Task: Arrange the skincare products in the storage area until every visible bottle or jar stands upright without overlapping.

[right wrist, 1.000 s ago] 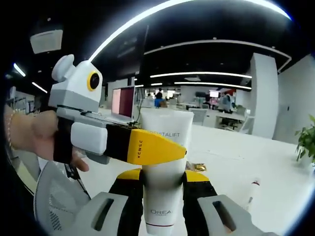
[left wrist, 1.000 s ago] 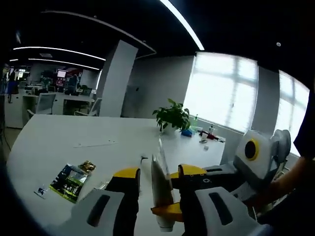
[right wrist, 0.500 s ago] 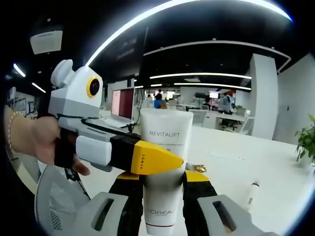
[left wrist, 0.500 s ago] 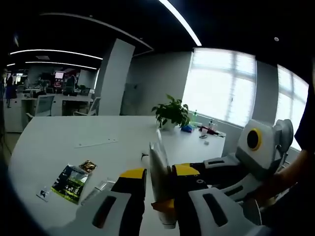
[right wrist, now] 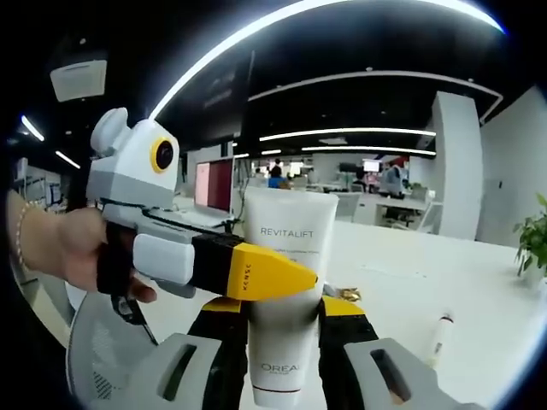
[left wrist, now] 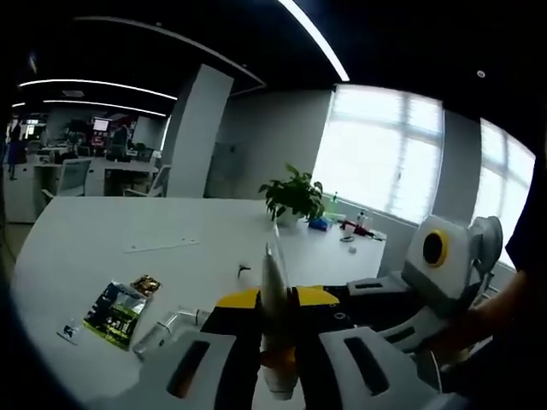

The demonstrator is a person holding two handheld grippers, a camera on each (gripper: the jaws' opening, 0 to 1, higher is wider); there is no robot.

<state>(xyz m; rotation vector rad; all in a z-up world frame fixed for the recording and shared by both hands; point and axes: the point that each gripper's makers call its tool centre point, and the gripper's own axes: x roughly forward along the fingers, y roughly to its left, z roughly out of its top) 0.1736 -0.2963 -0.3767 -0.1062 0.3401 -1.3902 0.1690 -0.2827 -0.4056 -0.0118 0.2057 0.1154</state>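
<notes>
A white L'Oreal Revitalift tube [right wrist: 285, 282] is held up in the air. My right gripper [right wrist: 282, 309] is shut on its lower half. My left gripper [right wrist: 272, 275] comes in from the left, with one yellow fingertip [right wrist: 261, 272] lying across the tube's front. In the left gripper view the tube [left wrist: 273, 286] shows edge-on, and my left gripper [left wrist: 275, 299] is shut on it, a jaw pressed to each flat side. The right gripper [left wrist: 279, 366] reaches in from the right and grips the tube lower down. A person's hand [right wrist: 60, 252] holds the left gripper.
On the white table [left wrist: 94, 239] lie a green sachet [left wrist: 114, 310], a small gold sachet [left wrist: 146, 284] and a small white tube [left wrist: 167, 329]. A potted plant [left wrist: 295, 195] stands at the far edge. A small white bottle [right wrist: 440, 336] lies flat. An office chair [right wrist: 94, 359] is below left.
My left gripper's jaws have closed from a wide gap onto the tube's flat sides. The right gripper has kept its grip on the tube throughout.
</notes>
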